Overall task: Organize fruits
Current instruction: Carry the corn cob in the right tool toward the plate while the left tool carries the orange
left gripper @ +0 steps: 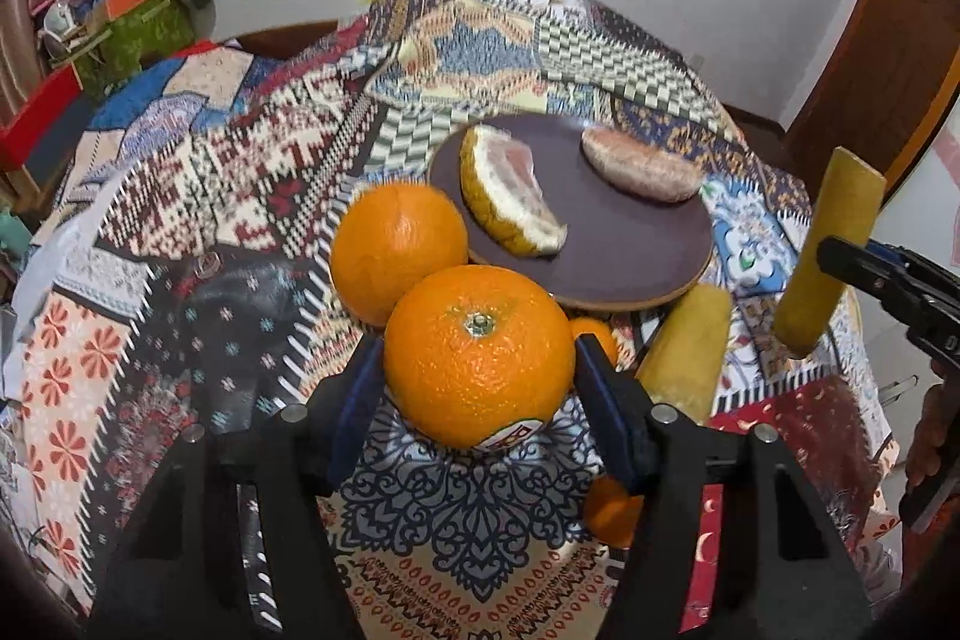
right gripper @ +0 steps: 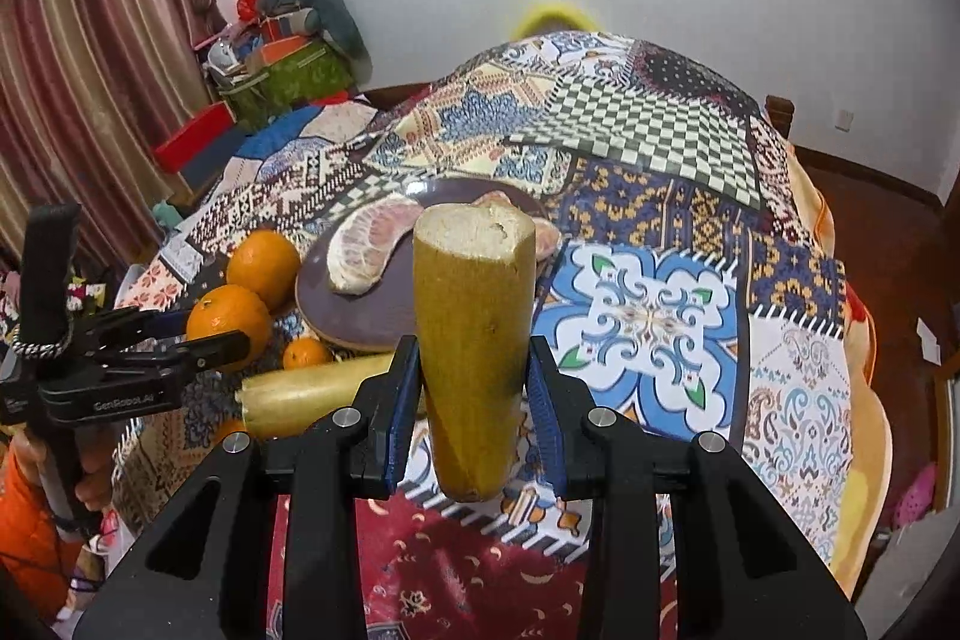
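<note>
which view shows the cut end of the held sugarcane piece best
The right wrist view: the right gripper holds the sugarcane piece upright, so its pale, ragged cut end faces the camera, close and centred. The left wrist view shows the same sugarcane piece only from the side at the right edge, its top seen edge-on.

Dimpled glossy orange [left gripper: 477, 355], patterned cloth cover [left gripper: 180, 196], smooth matt plate [left gripper: 630, 244]
</note>
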Demonstrator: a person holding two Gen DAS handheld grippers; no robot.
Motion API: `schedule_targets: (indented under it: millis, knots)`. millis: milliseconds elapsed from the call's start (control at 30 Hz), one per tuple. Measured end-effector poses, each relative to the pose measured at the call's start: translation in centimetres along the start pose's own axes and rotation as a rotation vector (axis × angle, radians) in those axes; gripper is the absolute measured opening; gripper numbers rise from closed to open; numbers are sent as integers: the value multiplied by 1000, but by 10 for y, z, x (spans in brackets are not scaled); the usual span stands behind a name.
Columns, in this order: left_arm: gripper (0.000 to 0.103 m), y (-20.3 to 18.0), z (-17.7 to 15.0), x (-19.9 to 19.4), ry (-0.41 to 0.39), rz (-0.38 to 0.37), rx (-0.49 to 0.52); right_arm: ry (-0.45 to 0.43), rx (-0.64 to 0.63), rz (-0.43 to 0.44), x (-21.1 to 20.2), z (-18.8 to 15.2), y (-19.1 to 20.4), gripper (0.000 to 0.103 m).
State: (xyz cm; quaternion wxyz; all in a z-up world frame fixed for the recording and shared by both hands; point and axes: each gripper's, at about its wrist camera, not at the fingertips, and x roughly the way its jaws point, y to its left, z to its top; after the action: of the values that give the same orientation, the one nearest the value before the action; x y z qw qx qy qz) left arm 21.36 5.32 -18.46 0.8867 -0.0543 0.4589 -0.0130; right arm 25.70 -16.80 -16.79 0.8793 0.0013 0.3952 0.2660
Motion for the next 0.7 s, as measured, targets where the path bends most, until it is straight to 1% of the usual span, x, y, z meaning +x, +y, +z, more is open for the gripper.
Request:
schedule_targets:
  millis: [300,433,700]
  knots:
    - [63,-12,29,-24,-95,-22,21,-52,-11,17,-2,19,7,32]
    - [63,-18,44,-25,-123,-28,33,-70,-21,25,-1,28,11,32]
    - [63,-22,65,-21,-160,-24,52,-94,-42,36,9,45,15,32]
